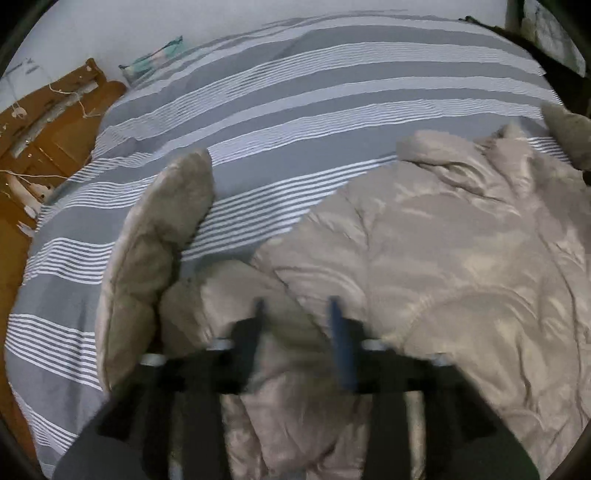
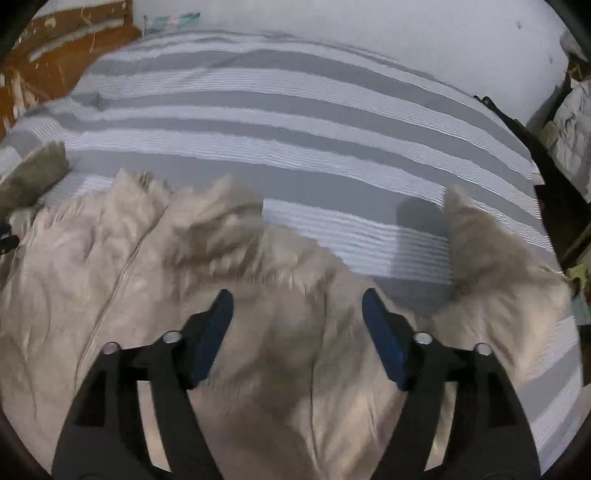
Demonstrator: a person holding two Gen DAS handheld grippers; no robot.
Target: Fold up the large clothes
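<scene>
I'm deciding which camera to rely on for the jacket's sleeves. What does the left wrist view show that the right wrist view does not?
Only the left wrist view shows one sleeve in full, lying out over the striped bedding, and the left tool, blurred, its jaws apart over the puffy beige jacket.

Only the right wrist view shows the opposite sleeve whole, near the bed's other edge, the jacket's front seam, and the right tool, open with no fabric clamped.

Both share the jacket spread on the bedding, the brown wooden floor and pale wall.
</scene>
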